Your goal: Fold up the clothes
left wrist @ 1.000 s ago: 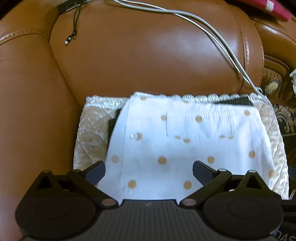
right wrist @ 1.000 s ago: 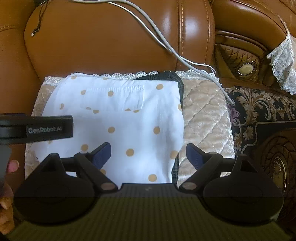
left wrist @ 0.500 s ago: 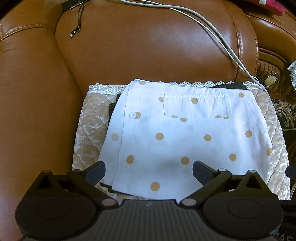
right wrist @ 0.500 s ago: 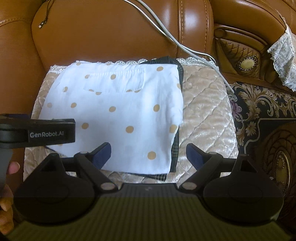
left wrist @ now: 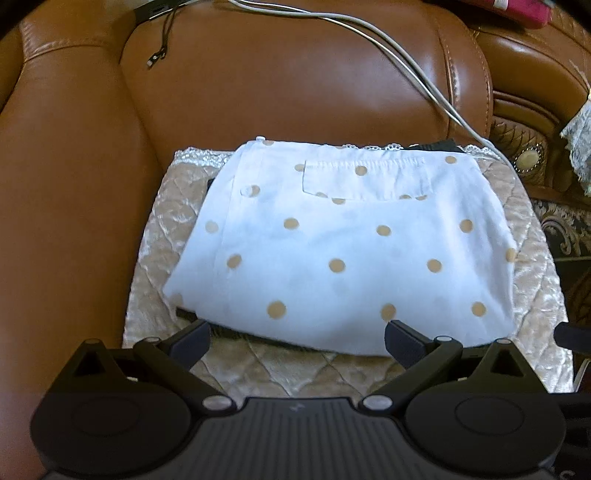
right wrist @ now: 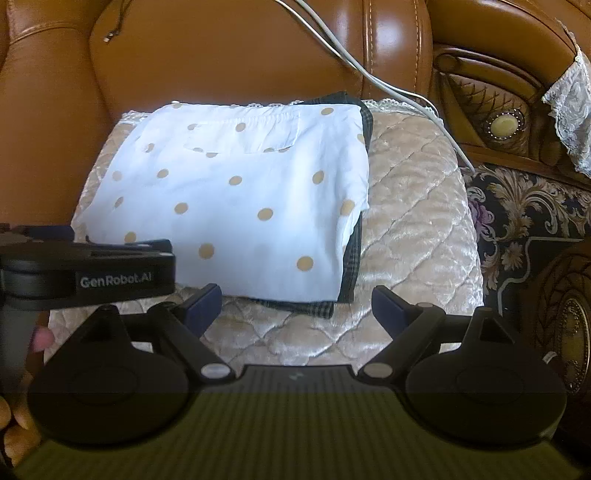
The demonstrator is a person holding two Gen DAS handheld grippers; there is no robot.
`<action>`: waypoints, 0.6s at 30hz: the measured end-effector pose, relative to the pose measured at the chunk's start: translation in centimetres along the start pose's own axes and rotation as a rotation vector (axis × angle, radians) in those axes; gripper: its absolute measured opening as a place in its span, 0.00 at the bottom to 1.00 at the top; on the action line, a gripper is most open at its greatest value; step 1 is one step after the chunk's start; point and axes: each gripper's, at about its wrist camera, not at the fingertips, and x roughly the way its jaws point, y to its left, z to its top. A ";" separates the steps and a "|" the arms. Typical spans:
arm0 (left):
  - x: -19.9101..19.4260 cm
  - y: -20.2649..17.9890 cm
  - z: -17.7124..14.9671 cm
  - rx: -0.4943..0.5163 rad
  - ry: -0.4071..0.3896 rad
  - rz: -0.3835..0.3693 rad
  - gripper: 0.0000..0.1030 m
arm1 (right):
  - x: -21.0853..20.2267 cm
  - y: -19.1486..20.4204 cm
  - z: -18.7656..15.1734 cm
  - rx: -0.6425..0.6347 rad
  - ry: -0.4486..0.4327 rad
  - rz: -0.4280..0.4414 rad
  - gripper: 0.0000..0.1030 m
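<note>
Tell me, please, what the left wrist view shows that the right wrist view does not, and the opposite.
Only the left wrist view shows a pink object at the top of the sofa, and the shirt's button.

Only the right wrist view shows the left gripper's body, marked GenRobot.AI, and the dark patterned cloth at the right.

Both show the folded white dotted shirt, on a dark garment over the quilted cushion, with the white cables and open jaws.

A folded shirt (left wrist: 343,254) lies on top of another folded garment (right wrist: 352,254), whose edges stick out at its right and near sides. Both rest on a quilted seat pad (right wrist: 413,206) on the sofa (left wrist: 295,92). A cable (left wrist: 406,55) runs down the backrest behind them. Both hand-held grippers hover before the pile, the left hand-held gripper (left wrist: 295,339) left of the right hand-held gripper (right wrist: 295,304).
</note>
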 end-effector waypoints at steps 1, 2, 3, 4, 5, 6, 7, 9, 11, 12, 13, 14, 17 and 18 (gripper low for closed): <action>-0.2 -0.1 -0.4 -0.006 -0.006 -0.002 1.00 | -0.1 -0.1 -0.3 -0.007 -0.005 0.001 0.93; -0.3 -0.1 -0.7 -0.012 -0.012 -0.003 1.00 | -0.2 -0.1 -0.6 -0.017 -0.008 -0.003 0.93; -0.5 -0.2 -1.1 -0.018 -0.018 -0.004 1.00 | -0.3 0.0 -0.9 -0.027 -0.011 -0.009 0.93; -0.6 -0.1 -1.4 -0.023 -0.023 0.000 1.00 | -0.3 0.0 -1.2 -0.038 -0.014 -0.011 0.93; -0.8 -0.1 -1.8 -0.028 -0.028 0.004 1.00 | -0.4 0.0 -1.5 -0.047 -0.015 -0.010 0.93; -0.9 -0.1 -2.0 -0.035 -0.029 0.007 1.00 | -0.4 0.1 -1.8 -0.055 -0.016 -0.008 0.93; -1.0 -0.1 -2.3 -0.041 -0.030 0.008 1.00 | -0.4 0.1 -2.1 -0.063 -0.017 -0.008 0.93; -1.1 -0.1 -3.0 -0.047 -0.029 0.006 1.00 | -0.4 0.1 -2.5 -0.078 -0.020 -0.012 0.93; -1.0 -0.2 -3.6 -0.048 -0.024 0.020 1.00 | -0.3 0.0 -3.0 -0.089 -0.022 -0.019 0.93; -0.9 -0.3 -4.0 -0.049 -0.021 0.025 1.00 | -0.3 -0.1 -3.3 -0.095 -0.023 -0.023 0.93; -0.9 -0.3 -4.3 -0.053 -0.017 0.022 1.00 | -0.2 -0.1 -3.5 -0.101 -0.024 -0.026 0.93; -0.8 -0.4 -4.6 -0.057 -0.016 0.017 1.00 | -0.2 -0.2 -3.7 -0.106 -0.025 -0.030 0.93; -0.7 -0.7 -5.5 -0.061 -0.015 0.012 1.00 | 0.0 -0.3 -4.5 -0.123 -0.028 -0.041 0.93; -0.7 -0.8 -5.8 -0.058 -0.020 0.013 1.00 | 0.0 -0.5 -4.7 -0.123 -0.025 -0.039 0.93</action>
